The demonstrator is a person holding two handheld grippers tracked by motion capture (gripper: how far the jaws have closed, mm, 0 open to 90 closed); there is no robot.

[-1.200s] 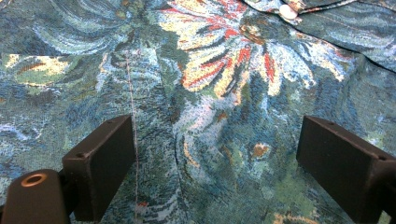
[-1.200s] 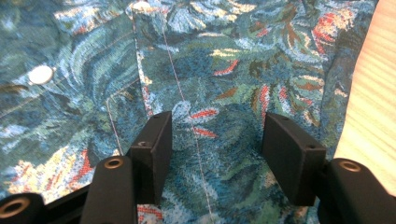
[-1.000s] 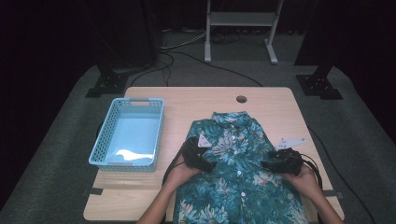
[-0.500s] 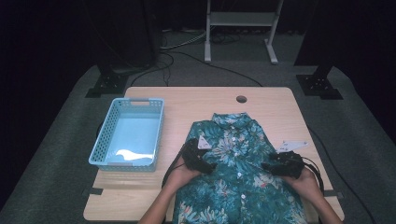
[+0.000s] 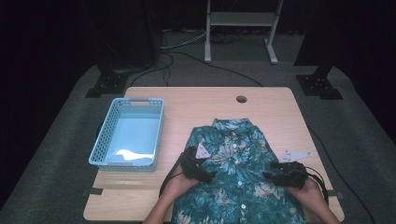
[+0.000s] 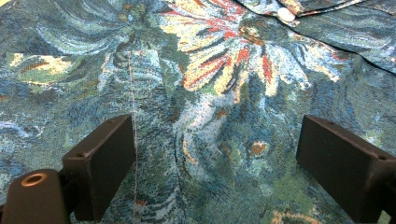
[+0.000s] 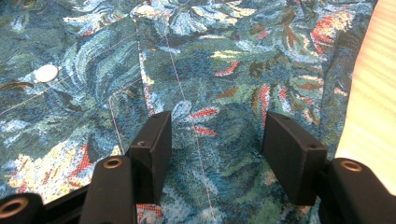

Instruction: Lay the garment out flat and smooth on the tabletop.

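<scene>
We see a light wooden table (image 5: 196, 109) with a small round hole (image 5: 241, 99) near its far edge. It stands on a grey carpet floor (image 5: 60, 154) in a dark room. Black cables (image 5: 196, 58) run over the floor behind it, next to a white metal frame (image 5: 240, 28) and two black stand feet (image 5: 109, 84).

A light blue plastic basket (image 5: 128, 135) sits on the left part of the table. A blue-green shirt with leaves and flowers (image 5: 238, 177) lies flat near the front edge, a little right of the middle, collar pointing away from us.

Our left gripper (image 5: 201, 173) rests on the shirt's left side with its jaws wide apart over the cloth. Our right gripper (image 5: 276, 176) rests on the right side, jaws apart too. A white button (image 7: 46, 73) shows in the right gripper view.
</scene>
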